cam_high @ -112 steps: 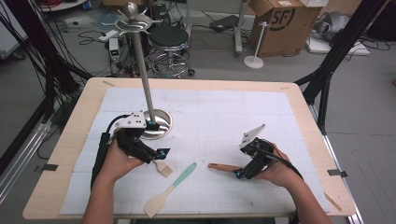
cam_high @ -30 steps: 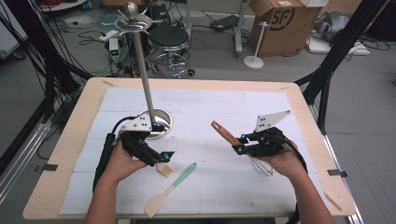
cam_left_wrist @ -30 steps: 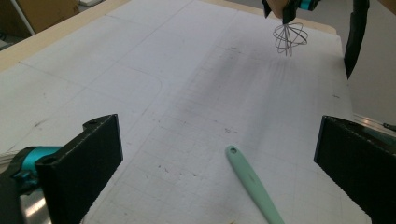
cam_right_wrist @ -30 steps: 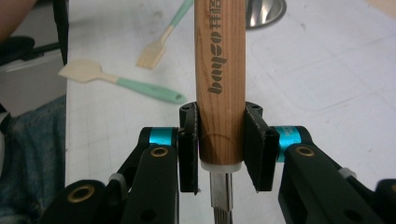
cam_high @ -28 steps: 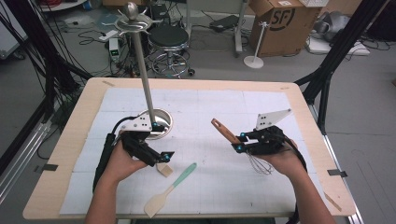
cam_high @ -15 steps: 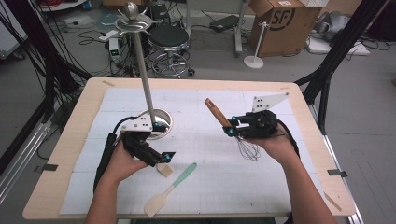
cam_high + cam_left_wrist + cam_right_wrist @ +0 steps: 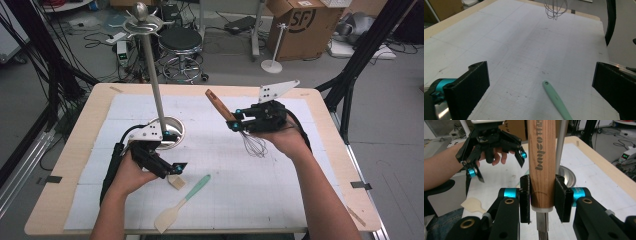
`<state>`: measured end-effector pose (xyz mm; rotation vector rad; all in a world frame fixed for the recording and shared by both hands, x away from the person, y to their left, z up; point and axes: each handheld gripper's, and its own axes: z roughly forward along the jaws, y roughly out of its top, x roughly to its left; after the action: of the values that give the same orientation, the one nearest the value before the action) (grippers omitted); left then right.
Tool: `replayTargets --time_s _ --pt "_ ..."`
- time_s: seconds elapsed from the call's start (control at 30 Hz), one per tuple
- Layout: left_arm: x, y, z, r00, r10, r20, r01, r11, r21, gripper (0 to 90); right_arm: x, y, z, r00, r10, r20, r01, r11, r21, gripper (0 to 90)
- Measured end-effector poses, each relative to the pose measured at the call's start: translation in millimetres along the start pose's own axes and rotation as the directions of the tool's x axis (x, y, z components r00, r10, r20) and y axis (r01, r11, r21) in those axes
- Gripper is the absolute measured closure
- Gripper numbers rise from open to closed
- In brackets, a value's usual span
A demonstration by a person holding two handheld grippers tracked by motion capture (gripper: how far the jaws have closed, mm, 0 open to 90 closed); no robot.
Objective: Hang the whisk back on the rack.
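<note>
Right of the utensil stand (image 7: pixel 156 107), the right gripper (image 7: pixel 236 120) clamps a wooden-handled whisk (image 7: pixel 239 127) aloft; the left gripper (image 7: pixel 172 169), jaws wide, rests beside its base.

High view overhead; claw views close, sharing whisk (image 7: pixel 555 9).

whisk handle (image 7: pixel 541 157): brand print, unclear, "bayco"-like | cardboard box (image 7: pixel 300 22): "SF"

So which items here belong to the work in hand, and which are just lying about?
In hand:
- whisk, its wooden handle clamped in the right gripper, off the table
- hanging stand, which the whisk is near
- left gripper, open, by the stand's base

Lying about:
- mint-handled spatula
- small pale block
</note>
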<state>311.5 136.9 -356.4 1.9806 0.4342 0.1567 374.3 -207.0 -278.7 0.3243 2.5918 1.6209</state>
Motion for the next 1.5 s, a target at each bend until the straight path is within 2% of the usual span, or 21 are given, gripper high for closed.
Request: replayTargets --time_s 0.2,0.3,0.53,0.67,0.7,0.87,1.2,1.5 --pt "-0.4 -0.1 -5.3 1.0 -0.008 -0.004 0.008 0.9998 -0.019 1.6 -3.3 10.3 5.9 0.9999 0.002 -0.012 -0.002 1.0 -0.006 70.5" --pt "-2.1 0.2 -6.7 1.0 0.001 -0.002 -0.001 0.9999 -0.017 1.6 -5.1 12.1 8.2 0.9999 -0.007 -0.014 0.007 1.0 -0.011 70.5" --pt "-7.3 -0.7 -8.0 1.0 0.007 0.004 -0.007 0.9997 -0.023 1.6 -9.4 17.1 5.9 0.9995 0.003 -0.03 -0.004 0.999 -0.037 70.6" --pt "-9.4 -1.7 -12.4 1.0 0.005 -0.003 -0.006 0.9996 -0.028 1.6 -12.1 24.2 5.9 0.9993 -0.024 -0.029 0.023 0.998 -0.053 70.6" --pt "-9.8 -1.9 -13.7 1.0 0.006 -0.004 -0.006 0.9996 -0.028 1.6 -11.2 26.0 5.9 0.9995 -0.01 -0.031 0.009 0.999 -0.048 70.6" --pt "-12.3 -5.0 -17.5 0.9999 -0.004 -0.01 0.004 0.9995 -0.032 1.6 -13.5 34.9 9.2 0.9989 -0.031 -0.034 0.029 0.998 -0.046 70.5" --pt "-16.8 -5.0 -18.4 0.9999 0.013 -0.005 -0.013 0.9994 -0.031 1.6 -12.0 62.4 16.3 0.9964 -0.071 -0.046 0.069 0.997 -0.043 70.6" --pt "-15.2 -5.0 -20.6 0.9999 0.011 -0.007 -0.011 0.9992 -0.039 1.6 -11.9 73.3 22.2 0.9952 -0.083 -0.051 0.081 0.996 -0.038 70.5"
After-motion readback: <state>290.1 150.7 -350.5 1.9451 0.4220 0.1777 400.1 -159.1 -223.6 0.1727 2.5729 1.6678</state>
